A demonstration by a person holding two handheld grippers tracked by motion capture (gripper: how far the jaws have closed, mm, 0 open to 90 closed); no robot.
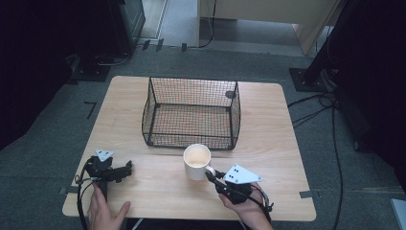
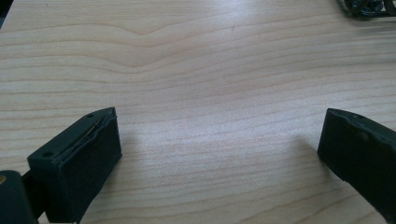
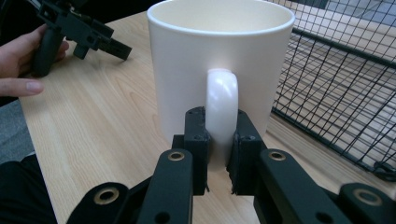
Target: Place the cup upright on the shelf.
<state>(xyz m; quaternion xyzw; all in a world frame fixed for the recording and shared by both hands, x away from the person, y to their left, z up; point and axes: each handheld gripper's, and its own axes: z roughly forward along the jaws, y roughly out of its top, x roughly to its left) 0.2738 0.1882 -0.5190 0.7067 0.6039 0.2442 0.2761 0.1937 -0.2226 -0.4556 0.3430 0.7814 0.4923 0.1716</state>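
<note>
A white mug (image 1: 197, 161) stands upright in front of the black wire basket (image 1: 191, 114) on the wooden table. My right gripper (image 1: 211, 175) is shut on the mug's handle (image 3: 222, 109); in the right gripper view both black pads clamp the handle from either side, and the mug (image 3: 219, 60) looms large just ahead of them. My left gripper (image 1: 127, 168) rests at the table's front left corner, a hand around its grip. In the left gripper view its jaws stand wide apart over bare wood, with the left gripper (image 2: 219, 135) holding nothing.
The wire basket (image 3: 341, 88) sits just right of the mug in the right gripper view, its near wall close to the cup. Bare table (image 1: 268, 143) stretches right of the mug. Cables and stand feet lie on the floor around the table.
</note>
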